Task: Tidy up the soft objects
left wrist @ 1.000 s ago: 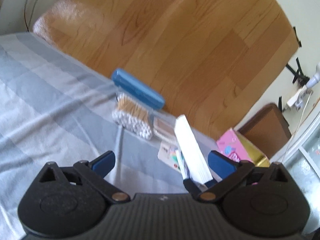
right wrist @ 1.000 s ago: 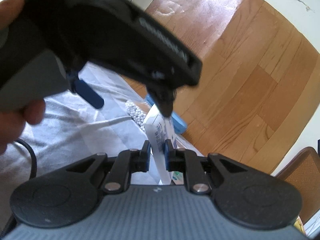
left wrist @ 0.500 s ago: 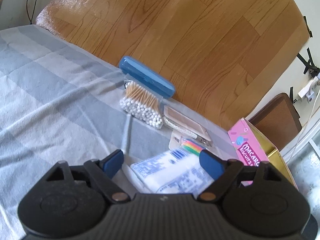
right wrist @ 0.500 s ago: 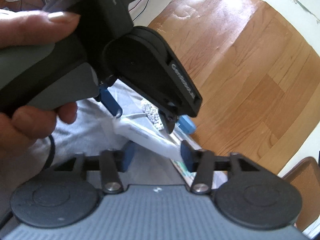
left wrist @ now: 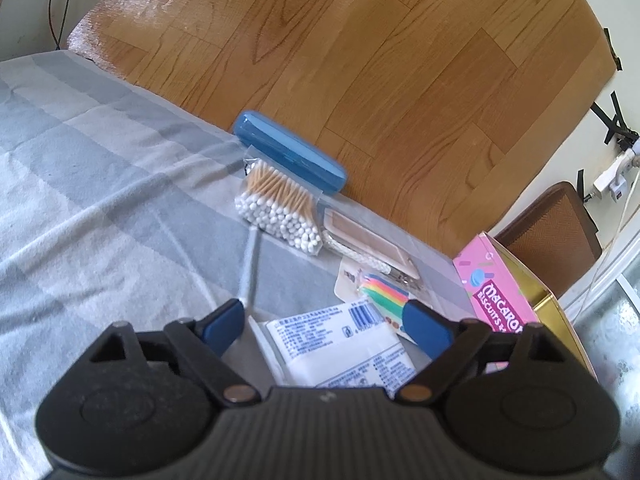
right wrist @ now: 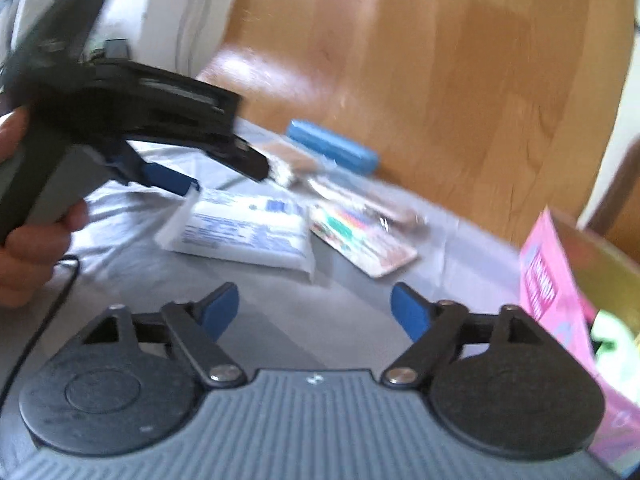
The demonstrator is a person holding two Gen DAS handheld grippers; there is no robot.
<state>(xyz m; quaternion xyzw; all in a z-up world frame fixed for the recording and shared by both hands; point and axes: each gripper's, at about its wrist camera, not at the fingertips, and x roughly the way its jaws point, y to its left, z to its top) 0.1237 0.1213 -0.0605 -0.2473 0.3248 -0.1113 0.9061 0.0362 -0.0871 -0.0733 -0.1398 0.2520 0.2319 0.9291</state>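
The white tissue pack (left wrist: 336, 344) looks light and soft, a plastic-wrapped pad that should give under pressure and spring back. Its film is probably slippery, so a hold across the padded body, from long side to long side, seems safer than a pinch on the thin sealed flap at its end (that flap would likely just fold or slide out). It should not be fragile; a firm squeeze would only dent it.

It is a flat rectangle, white, with blue printed text and a barcode on the upper face, lying label-up on the grey-and-white checked bed (left wrist: 100, 184) near the bed's edge over the wooden floor. Beside it, toward that edge, lie a card with rainbow stripes (left wrist: 386, 294), a bag of cotton swabs (left wrist: 280, 208), a flat tan packet (left wrist: 368, 240) and a blue case (left wrist: 288, 152). A pink biscuit box (left wrist: 504, 300) stands open at the bed's corner.

The left hand-held gripper (left wrist: 324, 320) hangs over the pack with its blue fingers spread wide, one on either side, gripping nothing; in the right wrist view one fingertip (right wrist: 172, 178) sits at the pack's flap, though touch cannot be confirmed. The right hand-held gripper (right wrist: 316, 312) is also wide and empty, set back from the pack over bare cloth; its view is blurred.
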